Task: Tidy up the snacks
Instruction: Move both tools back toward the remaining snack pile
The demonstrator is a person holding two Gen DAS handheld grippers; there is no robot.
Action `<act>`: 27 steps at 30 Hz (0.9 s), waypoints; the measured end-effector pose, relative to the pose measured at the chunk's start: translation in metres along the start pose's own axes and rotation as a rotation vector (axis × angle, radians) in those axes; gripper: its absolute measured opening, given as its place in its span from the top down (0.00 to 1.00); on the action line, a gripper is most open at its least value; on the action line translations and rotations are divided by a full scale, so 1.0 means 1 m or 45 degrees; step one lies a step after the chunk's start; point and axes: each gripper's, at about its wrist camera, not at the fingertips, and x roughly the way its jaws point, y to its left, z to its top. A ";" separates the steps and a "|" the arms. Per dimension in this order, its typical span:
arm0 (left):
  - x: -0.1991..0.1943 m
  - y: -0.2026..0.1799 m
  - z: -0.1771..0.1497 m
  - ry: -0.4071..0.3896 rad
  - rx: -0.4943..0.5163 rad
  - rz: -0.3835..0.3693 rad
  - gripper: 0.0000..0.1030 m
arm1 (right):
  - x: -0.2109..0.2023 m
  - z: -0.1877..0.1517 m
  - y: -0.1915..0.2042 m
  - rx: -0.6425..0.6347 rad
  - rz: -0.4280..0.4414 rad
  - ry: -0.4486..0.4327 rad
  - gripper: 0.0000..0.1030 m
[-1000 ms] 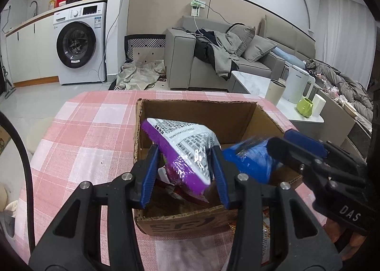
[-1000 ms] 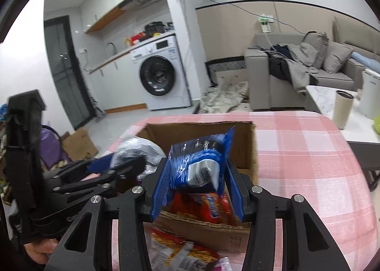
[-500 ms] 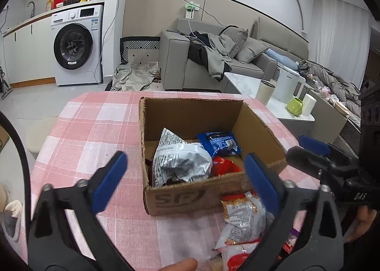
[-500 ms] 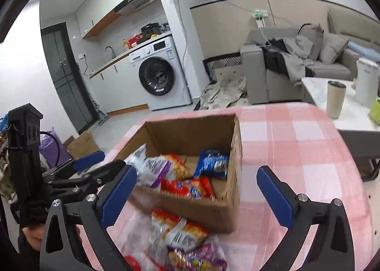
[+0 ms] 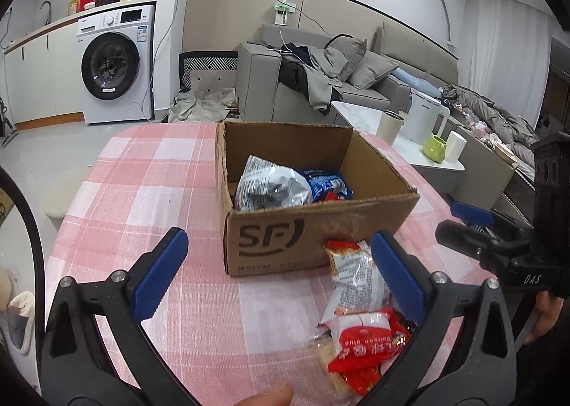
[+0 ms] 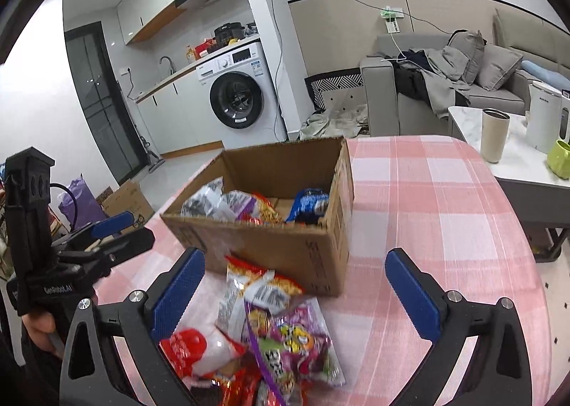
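"SF" printed large in black on the near wall of the cardboard box [image 5: 285, 238]. "DAS" in white on the black body of the right gripper [image 5: 473, 217]. "GenRobot.AI" in white on the left gripper [image 6: 107, 228]. Packet print unreadable.

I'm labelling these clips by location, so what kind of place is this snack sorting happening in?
Most likely a small open-plan flat. A washing machine sits under a kitchen counter, a grey sofa piled with clothes stands nearby, and the cardboard box of snacks rests on a table with a pink checked cloth.
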 end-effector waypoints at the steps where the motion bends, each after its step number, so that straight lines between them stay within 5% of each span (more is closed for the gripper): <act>1: -0.003 0.000 -0.003 0.000 0.002 0.002 0.01 | -0.001 -0.003 0.001 -0.008 -0.004 0.004 0.00; 27: 0.001 -0.030 -0.036 0.154 0.125 -0.018 0.01 | 0.010 -0.041 -0.004 -0.017 0.017 0.165 0.00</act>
